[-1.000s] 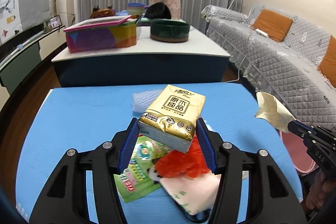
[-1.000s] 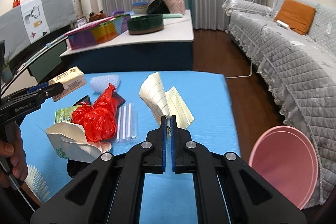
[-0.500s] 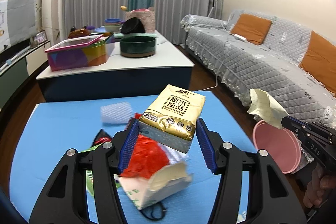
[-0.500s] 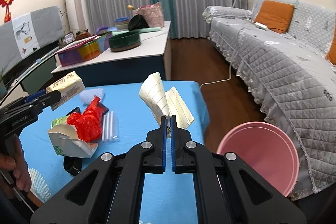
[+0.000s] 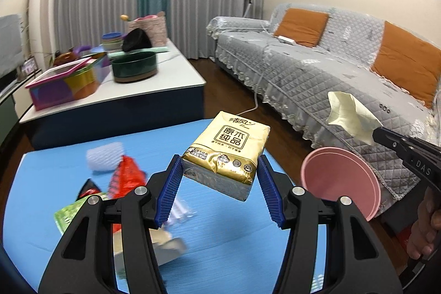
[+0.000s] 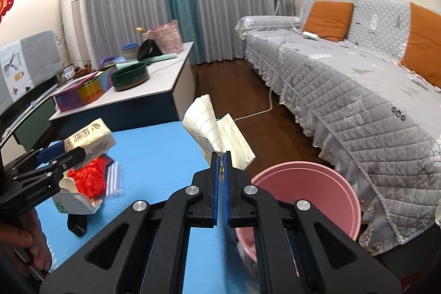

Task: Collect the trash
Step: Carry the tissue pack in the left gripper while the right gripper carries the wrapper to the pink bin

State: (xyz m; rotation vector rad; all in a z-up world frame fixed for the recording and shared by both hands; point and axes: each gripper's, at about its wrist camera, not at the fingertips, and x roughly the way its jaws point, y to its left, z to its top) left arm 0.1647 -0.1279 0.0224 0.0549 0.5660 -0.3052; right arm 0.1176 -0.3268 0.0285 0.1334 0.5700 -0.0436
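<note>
My left gripper (image 5: 220, 170) is shut on a gold tissue pack (image 5: 228, 148), held above the blue table (image 5: 226, 222). The right gripper (image 6: 220, 156) is shut on a crumpled sheet of lined paper (image 6: 212, 126), held near the table's right edge just above a pink bin (image 6: 317, 183) on the floor. In the left wrist view the paper (image 5: 350, 115) and the right gripper (image 5: 377, 134) hang above the bin (image 5: 339, 178). A red plastic bag (image 6: 88, 178), a white carton (image 6: 74, 200), a clear sleeve (image 6: 114, 178) and a white foam net (image 5: 104, 159) lie on the table.
A grey covered sofa (image 6: 344, 90) with orange cushions runs along the right. Behind the blue table stands a low white table (image 5: 171, 73) with a green bowl (image 5: 135, 68) and a coloured box (image 5: 63, 84). A white cable (image 6: 256, 112) trails over the wood floor.
Both grippers have swung right with their loads. The trash pile has slid to the left of both views and the pink bin has come closer, now under the right gripper.
</note>
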